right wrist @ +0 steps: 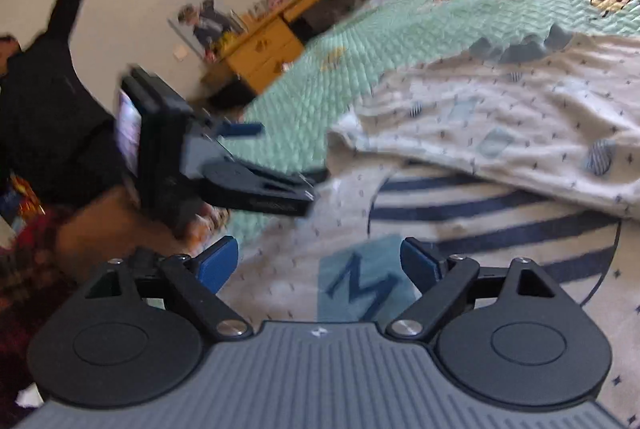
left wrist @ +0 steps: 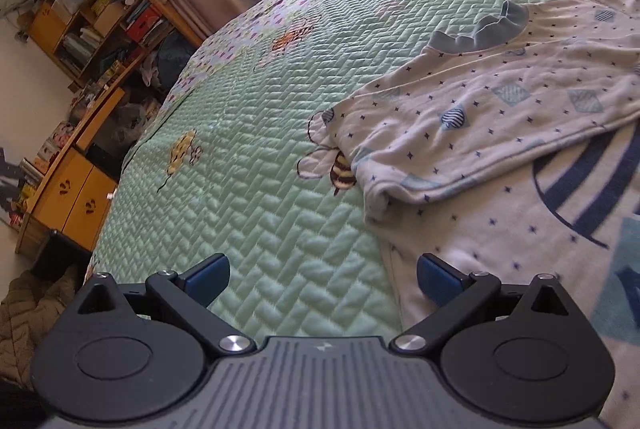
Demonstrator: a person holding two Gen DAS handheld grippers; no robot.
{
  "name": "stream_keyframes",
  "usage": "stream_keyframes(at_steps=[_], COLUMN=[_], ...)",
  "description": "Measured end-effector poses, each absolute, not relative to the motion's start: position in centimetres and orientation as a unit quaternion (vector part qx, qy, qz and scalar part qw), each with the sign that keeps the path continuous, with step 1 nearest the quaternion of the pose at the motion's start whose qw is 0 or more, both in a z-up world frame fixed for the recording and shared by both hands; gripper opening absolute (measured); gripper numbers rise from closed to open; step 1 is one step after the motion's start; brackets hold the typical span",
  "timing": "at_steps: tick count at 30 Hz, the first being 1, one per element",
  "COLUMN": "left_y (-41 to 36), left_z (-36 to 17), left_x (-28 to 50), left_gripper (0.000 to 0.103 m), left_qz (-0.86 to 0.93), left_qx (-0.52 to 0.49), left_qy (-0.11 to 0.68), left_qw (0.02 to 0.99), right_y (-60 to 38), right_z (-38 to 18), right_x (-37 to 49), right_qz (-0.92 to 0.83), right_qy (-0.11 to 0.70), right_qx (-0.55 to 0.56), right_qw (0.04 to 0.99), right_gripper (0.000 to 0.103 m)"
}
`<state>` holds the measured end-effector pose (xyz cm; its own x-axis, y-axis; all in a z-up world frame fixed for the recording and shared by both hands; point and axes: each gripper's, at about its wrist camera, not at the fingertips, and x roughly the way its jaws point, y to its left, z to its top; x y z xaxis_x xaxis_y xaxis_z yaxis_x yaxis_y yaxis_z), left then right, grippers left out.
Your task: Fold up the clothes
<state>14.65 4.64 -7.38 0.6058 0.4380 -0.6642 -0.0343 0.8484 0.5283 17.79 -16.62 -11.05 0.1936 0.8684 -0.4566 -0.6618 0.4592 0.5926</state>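
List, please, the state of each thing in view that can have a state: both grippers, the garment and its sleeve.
left gripper: open, holding nothing, over the garment's edge.
right gripper: open, holding nothing, above the garment.
white garment: lying on the green quilt, partly folded.
sleeve: folded across the body of the garment.
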Motion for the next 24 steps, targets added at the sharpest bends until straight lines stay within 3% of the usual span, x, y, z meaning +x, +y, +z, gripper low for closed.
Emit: stream_keyframes(at_steps=[15,22,24], left_y=[-0.5,4.5,5.1], left_z=[-8.2,-8.9,-8.4], left_x=[8.2,7.6,6.7], left_gripper=[0.101,0.103,0.102], left_qz=[0.092,0.088,0.114], left_qx=[0.23,0.099,0.12], left_qy=[0.463,0.478,0.465], left_qw=[0.851,0.868,0.87], right_y=[-18.3,-19.6,-20.1], right_z=[-10.8,-10.8,-10.5], right_x=[17.3,17.4,17.2], right_qz=[0.481,0.462,0.462], right_qy=[0.382,0.396,0.393], right_qx=[0.154,0.176,0.195], right_qw=[0.774,0.774,0.771], right_gripper=[0.089,0.089,0.089])
